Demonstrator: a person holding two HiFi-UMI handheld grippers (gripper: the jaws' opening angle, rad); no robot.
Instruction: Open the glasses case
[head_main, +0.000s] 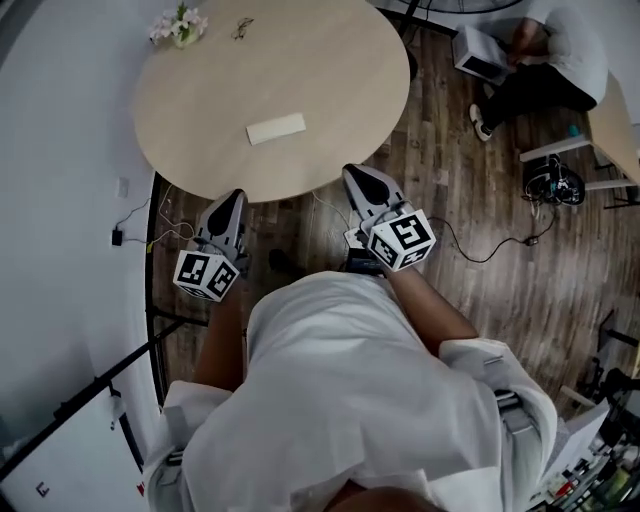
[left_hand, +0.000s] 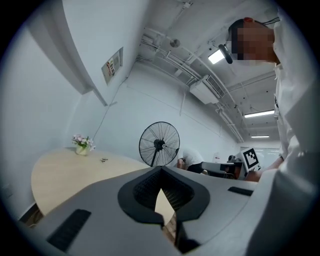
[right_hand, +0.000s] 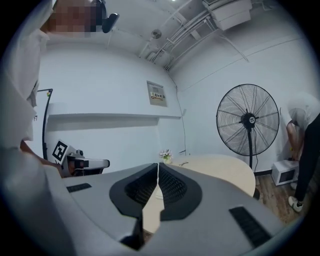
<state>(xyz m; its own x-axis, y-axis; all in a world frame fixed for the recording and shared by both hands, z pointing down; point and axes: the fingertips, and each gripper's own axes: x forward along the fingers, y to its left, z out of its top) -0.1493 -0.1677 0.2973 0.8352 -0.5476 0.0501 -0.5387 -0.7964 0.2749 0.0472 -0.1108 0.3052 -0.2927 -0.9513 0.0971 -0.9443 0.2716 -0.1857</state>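
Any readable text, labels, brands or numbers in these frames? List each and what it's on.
No text can be read in any view.
wall sign: printed lines, too small and blurred to read.
marker cubes: black-and-white square patterns only, no letters or numbers.
glasses case: no print or brand visible from the head view.

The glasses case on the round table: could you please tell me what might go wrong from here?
1. The left gripper and right gripper are both shut and held short of the table edge. If they reach in closed, they might shove the glasses case rather than grip it.
2. The case lies flat and loose on the smooth top, so prying with one gripper alone could slide it toward the flowers and glasses.
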